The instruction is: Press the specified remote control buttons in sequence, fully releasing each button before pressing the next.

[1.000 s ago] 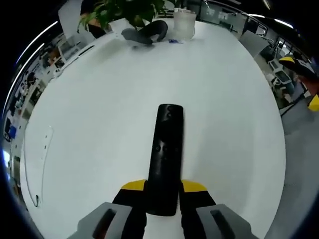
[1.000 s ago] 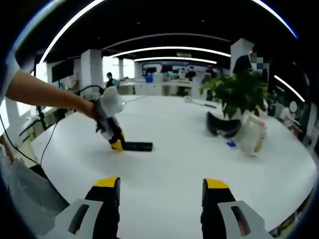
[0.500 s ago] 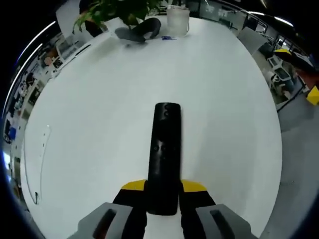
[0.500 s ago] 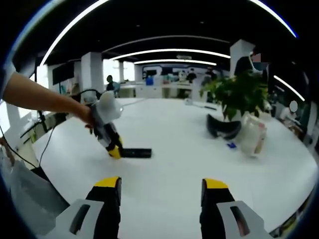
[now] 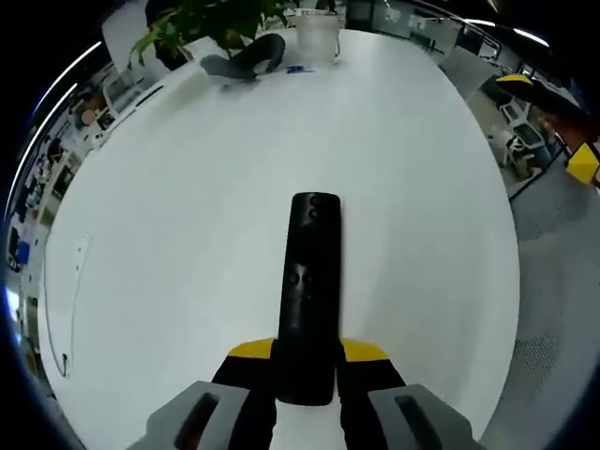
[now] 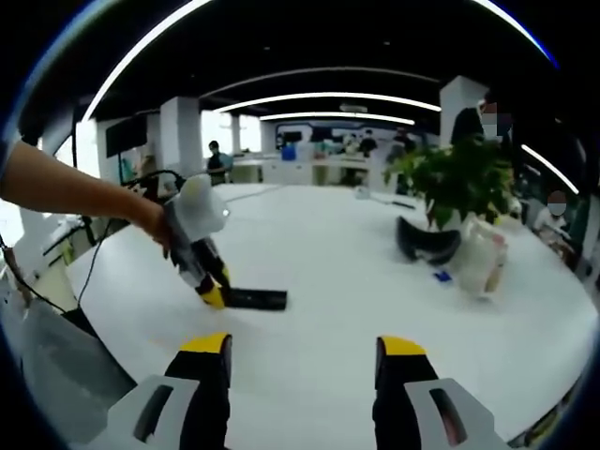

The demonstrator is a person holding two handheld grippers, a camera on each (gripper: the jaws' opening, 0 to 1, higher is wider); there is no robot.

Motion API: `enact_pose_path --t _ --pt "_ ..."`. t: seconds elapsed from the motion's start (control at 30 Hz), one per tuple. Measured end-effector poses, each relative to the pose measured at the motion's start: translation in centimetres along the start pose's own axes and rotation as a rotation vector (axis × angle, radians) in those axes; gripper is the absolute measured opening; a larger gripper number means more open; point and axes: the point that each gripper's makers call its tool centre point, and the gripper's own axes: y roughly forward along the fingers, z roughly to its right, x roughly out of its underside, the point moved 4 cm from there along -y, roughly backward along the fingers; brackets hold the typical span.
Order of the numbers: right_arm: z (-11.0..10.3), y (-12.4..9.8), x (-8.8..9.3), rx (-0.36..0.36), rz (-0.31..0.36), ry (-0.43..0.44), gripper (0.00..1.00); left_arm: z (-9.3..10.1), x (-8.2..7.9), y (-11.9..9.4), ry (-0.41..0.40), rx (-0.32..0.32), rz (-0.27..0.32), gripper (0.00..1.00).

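A long black remote control (image 5: 308, 291) points away from me over the white table (image 5: 187, 206), its near end clamped between the yellow-tipped jaws of my left gripper (image 5: 307, 352). In the right gripper view the same remote (image 6: 253, 299) lies low over the table, held at its left end by the left gripper (image 6: 212, 295) in a person's hand. My right gripper (image 6: 302, 349) hovers open above the table's near side, well short of the remote, with nothing between its jaws.
A potted plant (image 6: 457, 183), a dark curved headset (image 6: 427, 242) and a clear plastic container (image 6: 481, 260) stand at the table's far side. A thin cable (image 5: 73, 300) lies near the left edge. The table edge (image 5: 511, 281) drops off to the floor at right.
The left view has shifted slightly so the far objects sit higher; the remote stays clamped. In the right view the left gripper and remote have drifted slightly left and lower.
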Motion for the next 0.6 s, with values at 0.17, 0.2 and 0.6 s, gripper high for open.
enact_pose_path --t 0.17,0.2,0.6 --pt "-0.1 0.0 0.1 -0.002 -0.005 -0.005 0.57 0.6 0.2 -0.1 -0.005 0.001 0.005 0.23" --pt "-0.1 0.0 0.1 -0.003 -0.007 -0.006 0.56 0.8 0.2 -0.1 -0.005 0.0 0.006 0.23" --pt "-0.4 0.0 0.4 -0.014 -0.03 -0.018 0.5 2.9 0.6 -0.3 -0.028 -0.008 0.029 0.23"
